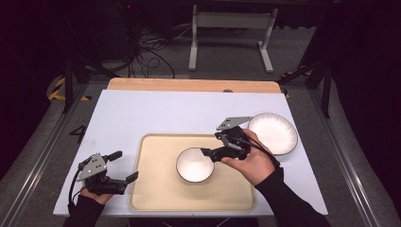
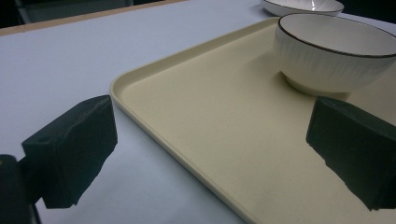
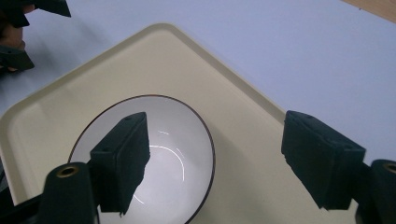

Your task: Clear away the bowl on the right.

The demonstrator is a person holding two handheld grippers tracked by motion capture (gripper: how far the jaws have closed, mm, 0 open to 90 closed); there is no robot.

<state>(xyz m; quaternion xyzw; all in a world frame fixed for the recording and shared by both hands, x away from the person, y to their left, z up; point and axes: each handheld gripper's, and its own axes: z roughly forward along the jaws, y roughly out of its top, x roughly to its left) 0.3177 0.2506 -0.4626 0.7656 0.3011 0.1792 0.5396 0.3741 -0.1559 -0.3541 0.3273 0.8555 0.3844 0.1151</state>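
Right gripper over bowl on tray, left gripper parked at tray edge.

High view: white bowl (image 1: 195, 164) sits mid-tray on beige tray (image 1: 156, 194); right gripper (image 1: 213, 152) at bowl's right rim, jaws apart, likely placing or about to lift; left gripper (image 1: 124, 166) off tray's left edge, jaws apart, holding nothing; plate (image 1: 273, 133) on table, right of tray. Left gripper view: jaws wide, one over table, one over tray, probably waiting to steady it. Right gripper view: jaws spread, one above bowl's inside, rim between them, not clamped.
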